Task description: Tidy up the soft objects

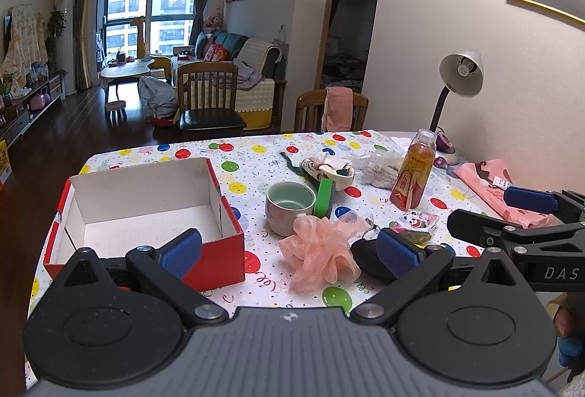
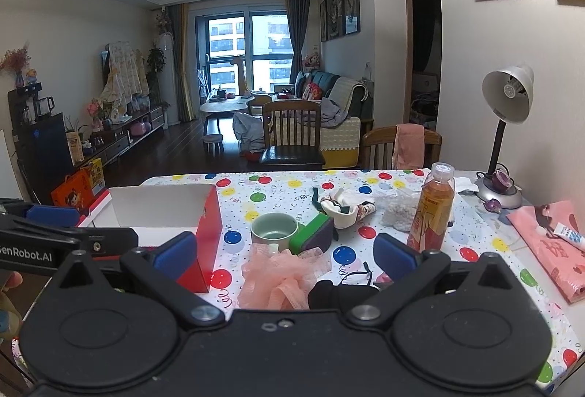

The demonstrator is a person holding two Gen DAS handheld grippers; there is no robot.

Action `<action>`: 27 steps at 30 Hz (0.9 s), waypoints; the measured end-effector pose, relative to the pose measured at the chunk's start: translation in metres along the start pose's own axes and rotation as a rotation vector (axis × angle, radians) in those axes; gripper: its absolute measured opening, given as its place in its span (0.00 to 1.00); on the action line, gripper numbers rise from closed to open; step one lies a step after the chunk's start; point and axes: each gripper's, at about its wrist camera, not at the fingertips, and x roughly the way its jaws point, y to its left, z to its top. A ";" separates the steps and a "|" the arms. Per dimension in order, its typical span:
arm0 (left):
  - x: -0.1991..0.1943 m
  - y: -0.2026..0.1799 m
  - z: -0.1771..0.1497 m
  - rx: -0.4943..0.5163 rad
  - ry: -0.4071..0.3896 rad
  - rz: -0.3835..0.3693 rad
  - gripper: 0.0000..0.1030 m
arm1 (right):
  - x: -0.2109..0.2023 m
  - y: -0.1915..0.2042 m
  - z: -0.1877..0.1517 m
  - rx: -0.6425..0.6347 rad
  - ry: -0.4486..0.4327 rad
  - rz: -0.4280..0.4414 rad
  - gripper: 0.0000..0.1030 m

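A pink mesh bath pouf lies on the balloon-print tablecloth, between my left gripper's wide-open pads. A black soft item lies just right of the pouf. An empty red box with a white inside stands at the left. A green sponge, a patterned sock and a white fluffy cloth lie behind a cup. In the right wrist view my right gripper is open above the pouf and black item; the box is at its left.
An orange drink bottle and a desk lamp stand at the right. A pink bag with a small tube lies at the far right. A panda packet lies by the bottle. Wooden chairs stand behind the table.
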 end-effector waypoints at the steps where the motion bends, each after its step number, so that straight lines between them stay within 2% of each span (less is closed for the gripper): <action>1: 0.000 0.000 0.000 0.000 0.000 -0.001 1.00 | 0.000 0.000 0.000 -0.001 0.000 -0.001 1.00; 27: 0.001 0.001 0.001 -0.002 -0.003 -0.017 1.00 | 0.000 0.003 -0.001 -0.008 -0.002 -0.005 1.00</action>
